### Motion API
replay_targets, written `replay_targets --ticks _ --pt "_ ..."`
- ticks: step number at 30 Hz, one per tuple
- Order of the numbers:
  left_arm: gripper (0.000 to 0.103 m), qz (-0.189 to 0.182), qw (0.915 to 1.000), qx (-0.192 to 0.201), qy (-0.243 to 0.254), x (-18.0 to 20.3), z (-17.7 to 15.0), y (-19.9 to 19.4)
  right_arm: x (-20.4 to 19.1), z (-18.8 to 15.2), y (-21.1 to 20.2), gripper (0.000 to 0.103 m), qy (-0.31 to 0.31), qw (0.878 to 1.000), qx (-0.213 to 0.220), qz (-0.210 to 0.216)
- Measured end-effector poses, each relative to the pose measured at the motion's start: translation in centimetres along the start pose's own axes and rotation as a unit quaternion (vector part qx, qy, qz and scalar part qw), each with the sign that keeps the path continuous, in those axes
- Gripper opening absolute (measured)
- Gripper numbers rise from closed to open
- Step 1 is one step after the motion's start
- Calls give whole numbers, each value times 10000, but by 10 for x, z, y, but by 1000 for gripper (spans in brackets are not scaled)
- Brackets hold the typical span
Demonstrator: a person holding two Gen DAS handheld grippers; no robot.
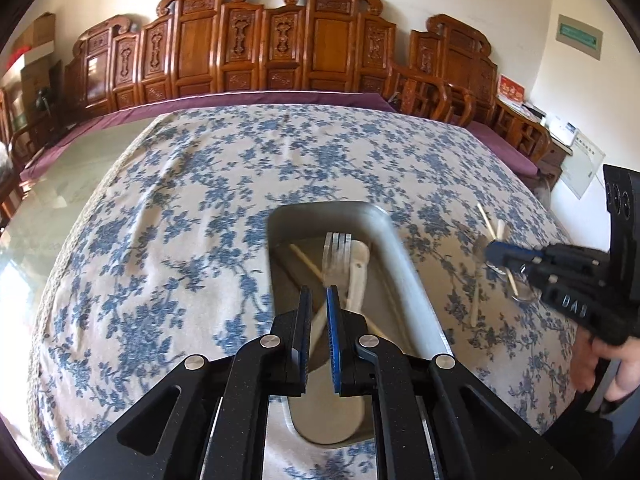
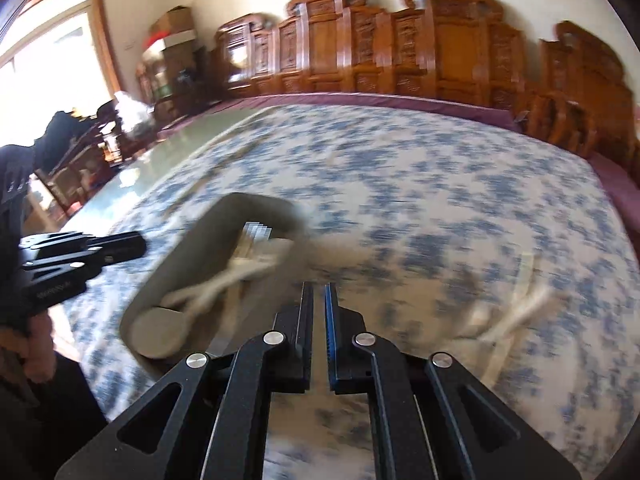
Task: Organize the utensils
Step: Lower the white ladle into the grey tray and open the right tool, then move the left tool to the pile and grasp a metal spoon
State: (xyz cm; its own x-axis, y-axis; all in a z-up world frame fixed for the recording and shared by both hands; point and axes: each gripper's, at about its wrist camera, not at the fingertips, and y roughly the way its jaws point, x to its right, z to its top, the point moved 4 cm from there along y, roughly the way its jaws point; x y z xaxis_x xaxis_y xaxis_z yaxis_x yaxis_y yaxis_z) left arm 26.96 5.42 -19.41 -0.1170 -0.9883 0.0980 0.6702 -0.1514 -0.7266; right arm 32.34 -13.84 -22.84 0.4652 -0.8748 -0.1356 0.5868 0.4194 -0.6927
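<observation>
Left gripper [image 1: 318, 298]: jaws nearly closed, nothing between them, over the grey tray [image 1: 384, 236].
Tray: on the blue-flowered cloth [image 1: 180, 200] covering the desk, just ahead of the jaws. Contents: clear plastic fork [image 1: 336, 254], white spoon [image 1: 358, 276], wooden chopstick [image 1: 306, 260].
Right gripper [image 1: 494, 250]: well right of the jaws, held by a hand [image 1: 612, 364], its tip above loose utensils [image 1: 490, 224] on the cloth; these are blurred.
Background: carved wooden panels [image 1: 280, 40].

Each matte black plastic two-finger gripper, left [image 1: 318, 294] and right [image 2: 319, 288], has linkage arms with triangular cut-outs, joined by round silver pivot screws. One of its fingers [image 1: 333, 344] carries a ribbed blue pad, the other a black one. The right gripper's side bears raised lettering.
</observation>
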Motion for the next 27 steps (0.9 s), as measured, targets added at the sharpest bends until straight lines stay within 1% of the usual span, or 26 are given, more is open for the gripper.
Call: replay_targets --ticks 1,2,5,6,8,11,13,15,19,23,27 --pt "9 -20 10000 1 23 4 0 1 11 -3 -4 7 9 9999 20 -139" --pt "14 -61 10000 2 66 9 0 2 22 -6 -6 7 12 9996 27 -283" --pt "19 -123 9998 -15 161 22 -1 4 57 -16 -11 7 29 9975 -23 -703" --pt "23 -151 9997 -22 191 28 -1 5 67 -19 -13 7 52 9967 -32 -815" --pt "29 -177 9996 -23 224 34 -1 7 85 -24 -14 7 166 9953 -25 -958" --pt "36 -231 9994 -32 252 47 -1 10 100 -30 -14 8 362 9941 -1 -1021" --pt "37 -284 9991 -59 302 55 -2 14 106 -36 -10 16 481 9931 -8 -1066" --pt "37 -306 9988 -97 368 63 -4 17 111 -43 -6 22 580 9929 -63 -1040" --pt "37 -369 9979 -152 516 80 -7 22 115 -53 4 23 575 9918 -252 -1116" --pt "37 -428 9968 -185 650 94 -10 25 127 -59 12 23 754 9901 -364 -1129" --pt "37 -650 9937 -302 857 116 -16 29 138 -58 11 23 934 9886 -352 -1128"
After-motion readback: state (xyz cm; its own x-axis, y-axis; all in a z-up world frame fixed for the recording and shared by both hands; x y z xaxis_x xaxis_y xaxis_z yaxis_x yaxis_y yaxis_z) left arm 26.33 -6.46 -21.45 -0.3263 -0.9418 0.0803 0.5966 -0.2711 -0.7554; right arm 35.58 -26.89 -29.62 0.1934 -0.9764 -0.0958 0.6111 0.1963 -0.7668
